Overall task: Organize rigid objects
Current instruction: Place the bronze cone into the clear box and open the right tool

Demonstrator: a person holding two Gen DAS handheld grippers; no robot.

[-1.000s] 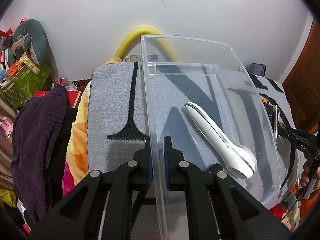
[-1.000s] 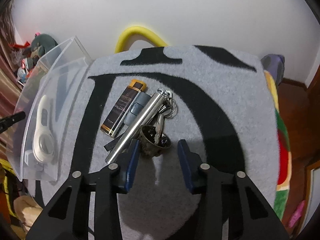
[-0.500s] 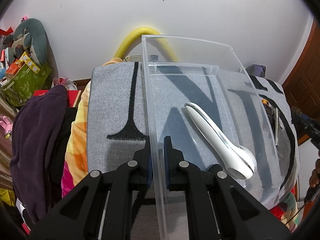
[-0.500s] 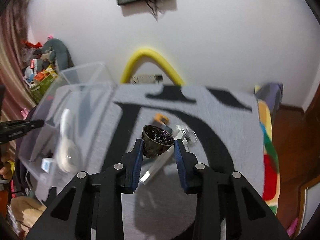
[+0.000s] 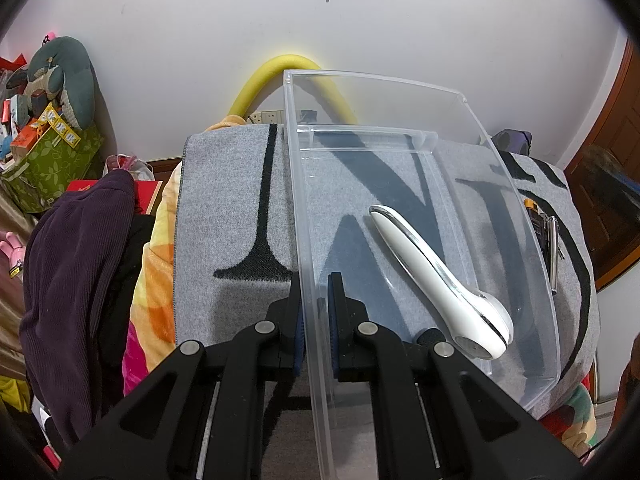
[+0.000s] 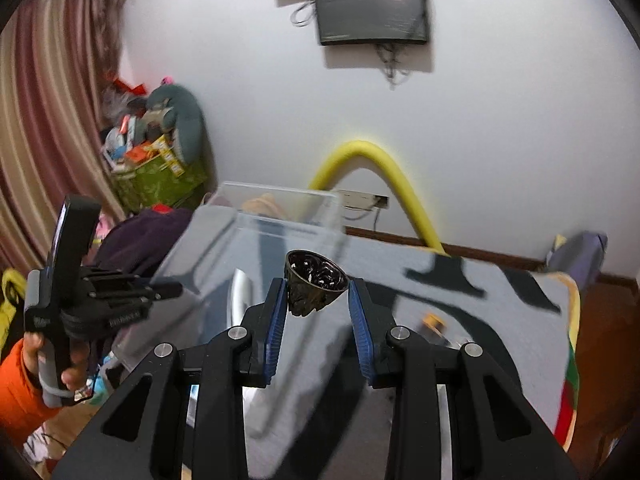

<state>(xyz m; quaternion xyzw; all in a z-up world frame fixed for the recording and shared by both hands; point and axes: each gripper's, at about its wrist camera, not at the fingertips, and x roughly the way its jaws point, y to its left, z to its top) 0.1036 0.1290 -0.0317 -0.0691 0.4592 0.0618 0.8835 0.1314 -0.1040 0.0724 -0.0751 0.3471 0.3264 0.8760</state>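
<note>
Two tongs, one clear bin, one dark cup in transit above a grey blanket.

Left tongs (image 5: 315, 312): clenched on the near wall of the clear bin (image 5: 516, 208), one finger inside, one outside. Right tongs (image 6: 318, 300): grasping one small dark cup (image 6: 314, 282) by its sides, mouth tilted toward the camera, held in the air near the bin's rim. Bin contents, left view only: one white handheld device (image 5: 436, 280) lying diagonally on the floor. Beyond the bin's far wall on the grey blanket (image 5: 228, 208): one silver tube (image 5: 553, 252) and one orange-tipped dark item (image 5: 534, 210), both partly cut off by the wall. The right view is motion-blurred; the bin reads only as a smear, and the orange-tipped item is perhaps the yellow blur by the right finger. One yellow hose (image 6: 384, 172) arches against the wall.
</note>
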